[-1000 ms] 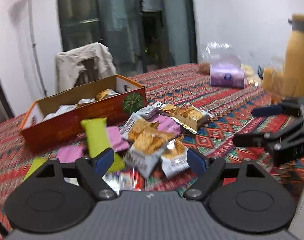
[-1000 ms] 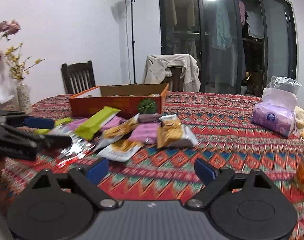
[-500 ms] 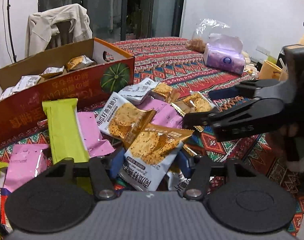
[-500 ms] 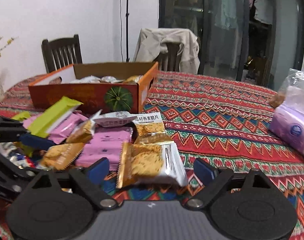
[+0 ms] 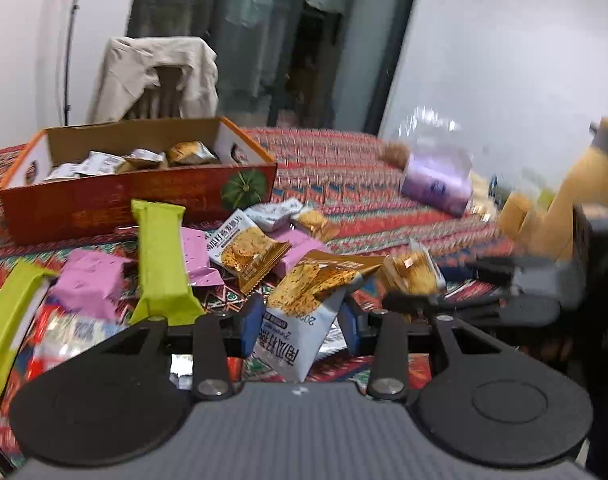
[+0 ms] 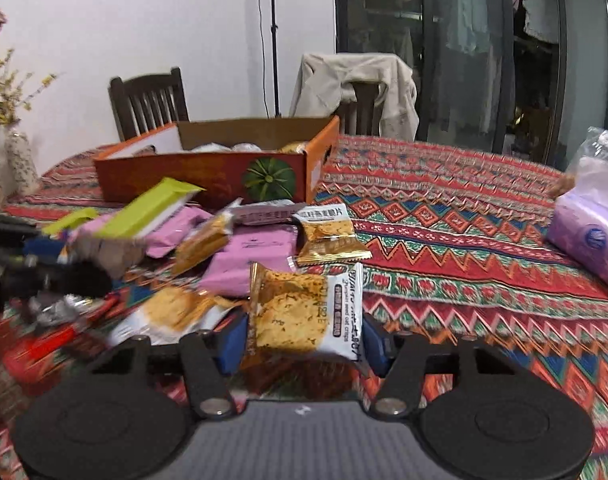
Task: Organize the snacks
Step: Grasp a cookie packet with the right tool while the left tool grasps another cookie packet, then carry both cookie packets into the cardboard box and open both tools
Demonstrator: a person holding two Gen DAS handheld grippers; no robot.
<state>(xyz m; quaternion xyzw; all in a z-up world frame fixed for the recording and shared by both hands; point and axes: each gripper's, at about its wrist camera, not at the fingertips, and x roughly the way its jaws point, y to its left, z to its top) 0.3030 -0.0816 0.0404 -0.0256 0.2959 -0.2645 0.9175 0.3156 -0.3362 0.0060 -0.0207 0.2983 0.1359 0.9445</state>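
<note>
Black gripper (image 5: 301,328), blue pads, seemingly silver screws.

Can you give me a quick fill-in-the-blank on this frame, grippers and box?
1. The left gripper is shut on a cracker ___.
2. The right gripper also holds a packet, so ___ grippers are loaded.
3. The orange box has a green ___ printed on its front.

Answers: packet; both; pumpkin

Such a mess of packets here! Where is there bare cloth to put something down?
Bare tablecloth lies between the orange box and the purple tissue pack. In front of the box it is crowded: green bars, pink packets and cracker packets overlap.
</note>
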